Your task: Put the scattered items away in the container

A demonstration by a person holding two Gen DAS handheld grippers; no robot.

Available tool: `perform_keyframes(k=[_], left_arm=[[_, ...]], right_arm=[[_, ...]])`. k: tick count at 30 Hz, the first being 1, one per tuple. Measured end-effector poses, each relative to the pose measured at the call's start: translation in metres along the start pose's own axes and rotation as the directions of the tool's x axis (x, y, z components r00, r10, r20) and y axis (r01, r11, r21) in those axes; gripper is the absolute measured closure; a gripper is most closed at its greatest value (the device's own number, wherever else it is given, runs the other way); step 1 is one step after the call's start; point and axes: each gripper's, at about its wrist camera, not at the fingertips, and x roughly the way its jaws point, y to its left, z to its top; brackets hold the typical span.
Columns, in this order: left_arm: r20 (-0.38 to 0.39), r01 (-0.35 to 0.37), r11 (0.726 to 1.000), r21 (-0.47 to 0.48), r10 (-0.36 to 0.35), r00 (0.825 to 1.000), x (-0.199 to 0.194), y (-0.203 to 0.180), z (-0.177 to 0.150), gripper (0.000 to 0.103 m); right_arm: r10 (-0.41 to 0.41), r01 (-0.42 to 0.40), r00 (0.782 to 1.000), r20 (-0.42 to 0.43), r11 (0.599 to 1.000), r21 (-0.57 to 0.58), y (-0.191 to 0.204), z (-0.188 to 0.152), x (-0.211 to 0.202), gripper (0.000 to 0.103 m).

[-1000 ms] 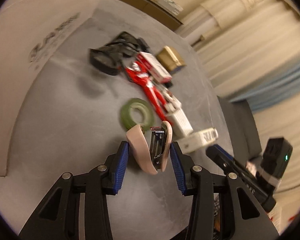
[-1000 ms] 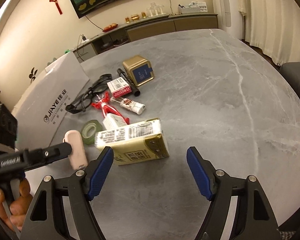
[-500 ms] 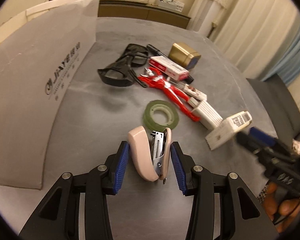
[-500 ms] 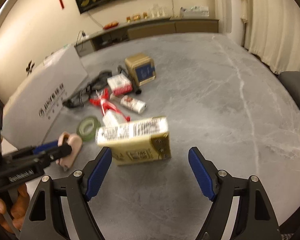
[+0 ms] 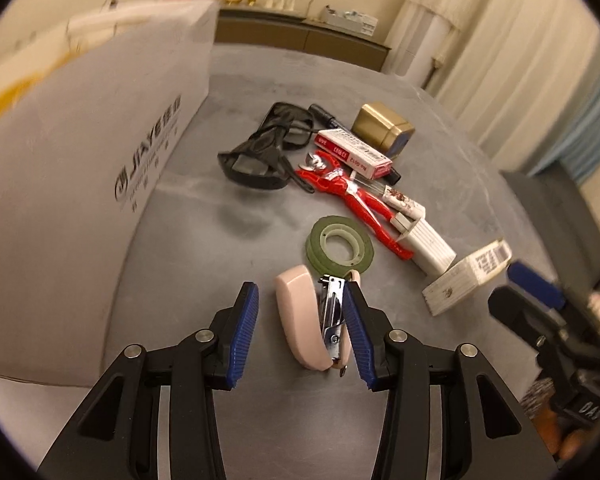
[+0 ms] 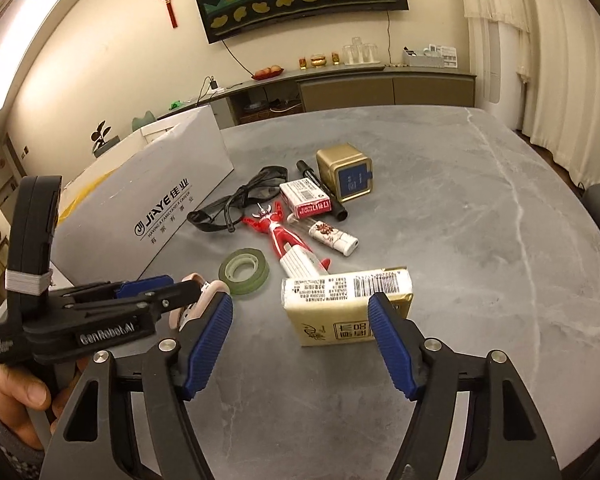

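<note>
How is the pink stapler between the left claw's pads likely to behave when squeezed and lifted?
The pink stapler lies on its side with its arms splayed, so it will probably hinge shut under the left claw rather than stay stiff. Its glossy curved shell may slip on the pads. It looks small and probably light, so lifting should be easy.

On the grey marble table (image 6: 480,208), the white cardboard box (image 6: 148,196) stands at nine o'clock. A green tape roll (image 6: 244,272) lies at the centre, with the black safety glasses (image 6: 236,204) at eleven, the gold square tin (image 6: 346,172) at one, and the yellow paper-wrapped packet (image 6: 340,304) at five. The pink stapler (image 5: 312,320) lies at six o'clock, touching the roll.
</note>
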Motion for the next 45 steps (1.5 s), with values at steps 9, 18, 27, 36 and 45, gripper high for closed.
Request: perform_keyframes(k=[9, 18, 27, 36, 45], left_arm=[[-0.011, 0.067, 0.994, -0.083, -0.068, 0.998, 0.002, 0.017, 0.001, 0.068], [0.019, -0.012, 1.000, -0.002, 0.012, 1.000, -0.001, 0.002, 0.000, 0.069], [0.146, -0.190, 0.919, 0.345, 0.147, 0.978, -0.002, -0.067, -0.030, 0.070], [0.126, -0.072, 0.952, 0.299, 0.035, 0.991, -0.019, -0.055, -0.017, 0.068], [0.163, 0.084, 0.996, 0.026, -0.087, 0.983, -0.062, 0.007, 0.018, 0.067]], right_arm=[[0.096, -0.097, 0.995, -0.018, 0.995, -0.014, 0.014, -0.003, 0.001, 0.065], [0.129, -0.132, 0.990, -0.058, 0.990, -0.050, 0.032, -0.010, 0.010, 0.066], [0.127, -0.128, 0.989, -0.076, 0.992, 0.000, 0.023, -0.010, 0.014, 0.066], [0.169, -0.159, 0.979, -0.112, 0.983, 0.092, 0.009, -0.010, 0.019, 0.065], [0.062, -0.076, 0.994, -0.094, 0.985, -0.154, 0.080, -0.007, 0.030, 0.036]])
